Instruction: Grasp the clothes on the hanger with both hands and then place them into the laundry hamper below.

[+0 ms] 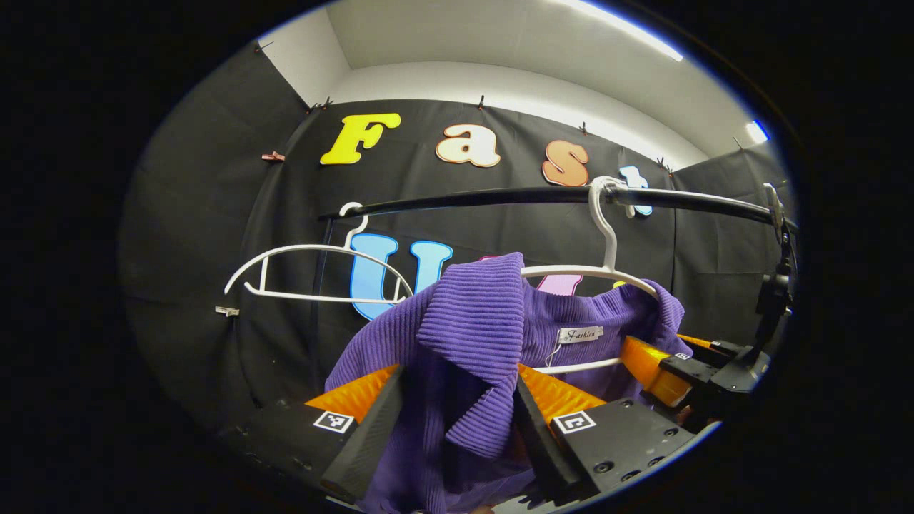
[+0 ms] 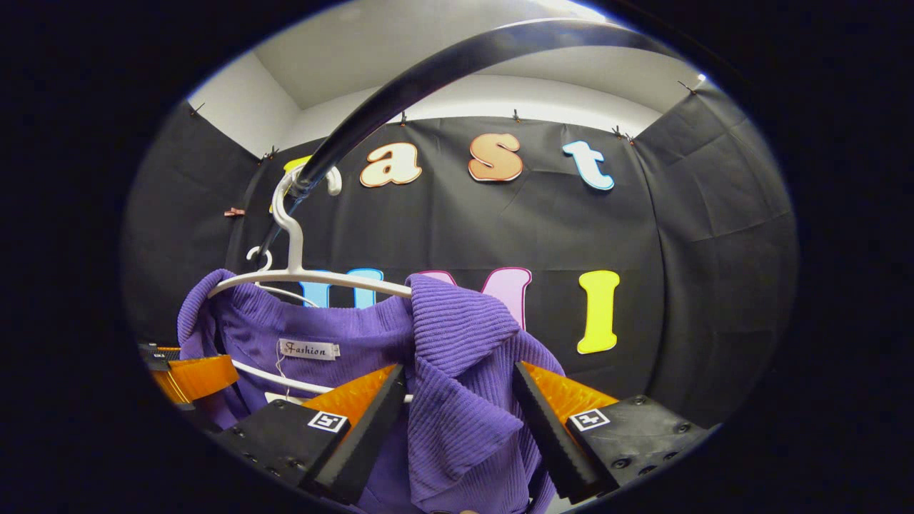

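The purple top (image 1: 471,321) hangs on a white hanger (image 1: 607,268) hooked on the black rail (image 1: 543,194). Left tool (image 1: 457,407) sits spread wide w/ the top's left shoulder & collar flap between its fingers; can't tell if both fingers press the cloth. Right tool (image 2: 457,414) is the same at the other shoulder, wide apart around the cloth. A 2nd white hanger (image 1: 314,275) hangs bare on the rail, further along
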The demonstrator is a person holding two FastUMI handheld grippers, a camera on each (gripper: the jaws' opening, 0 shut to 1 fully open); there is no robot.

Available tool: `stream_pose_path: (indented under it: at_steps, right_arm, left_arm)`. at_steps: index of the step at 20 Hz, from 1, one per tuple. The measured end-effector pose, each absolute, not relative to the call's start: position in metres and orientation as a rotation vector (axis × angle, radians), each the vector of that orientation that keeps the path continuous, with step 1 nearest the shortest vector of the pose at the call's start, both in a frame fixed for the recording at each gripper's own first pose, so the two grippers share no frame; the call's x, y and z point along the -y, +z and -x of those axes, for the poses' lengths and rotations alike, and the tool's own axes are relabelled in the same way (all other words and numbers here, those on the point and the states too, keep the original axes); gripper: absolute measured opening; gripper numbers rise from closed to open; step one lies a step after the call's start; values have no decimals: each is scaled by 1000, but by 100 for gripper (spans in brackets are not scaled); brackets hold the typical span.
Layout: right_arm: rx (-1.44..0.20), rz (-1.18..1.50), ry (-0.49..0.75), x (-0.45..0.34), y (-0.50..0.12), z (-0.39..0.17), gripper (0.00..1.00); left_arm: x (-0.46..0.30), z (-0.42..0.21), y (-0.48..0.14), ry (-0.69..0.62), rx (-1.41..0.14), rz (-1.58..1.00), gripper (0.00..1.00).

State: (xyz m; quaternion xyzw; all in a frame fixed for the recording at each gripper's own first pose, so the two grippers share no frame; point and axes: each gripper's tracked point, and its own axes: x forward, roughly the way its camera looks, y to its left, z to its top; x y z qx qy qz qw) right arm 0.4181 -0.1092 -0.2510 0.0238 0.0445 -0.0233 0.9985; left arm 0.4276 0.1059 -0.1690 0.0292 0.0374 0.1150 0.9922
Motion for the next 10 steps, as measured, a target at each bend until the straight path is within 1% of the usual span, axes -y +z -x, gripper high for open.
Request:
stream_pose_path:
  at_steps: [2,3,5,6,7,8,10]
  right_arm:
    - [-82,-46,-38,107,-254,-422,96]
    - [-73,-54,-38,107,-252,-422,95]
    - [-49,-59,-59,115,-255,-430,89]
    - [-36,-63,-91,123,-257,-435,69]
    - [-20,-83,-116,132,-256,-439,55]
    - [-8,-124,-125,133,-256,-439,29]
    - [5,-218,-95,127,-256,-445,24]
  left_arm:
    - [-108,-430,-172,237,-70,-63,84]
    - [-111,-430,-172,244,-64,-63,81]
    - [-109,-437,-175,223,-67,-49,67]
    - [-112,-440,-173,228,-65,-50,61]
    - [-118,-441,-175,240,-66,-52,54]
    - [-122,-442,-176,248,-73,-51,42]
    - [-131,-446,-173,266,-82,-56,19]
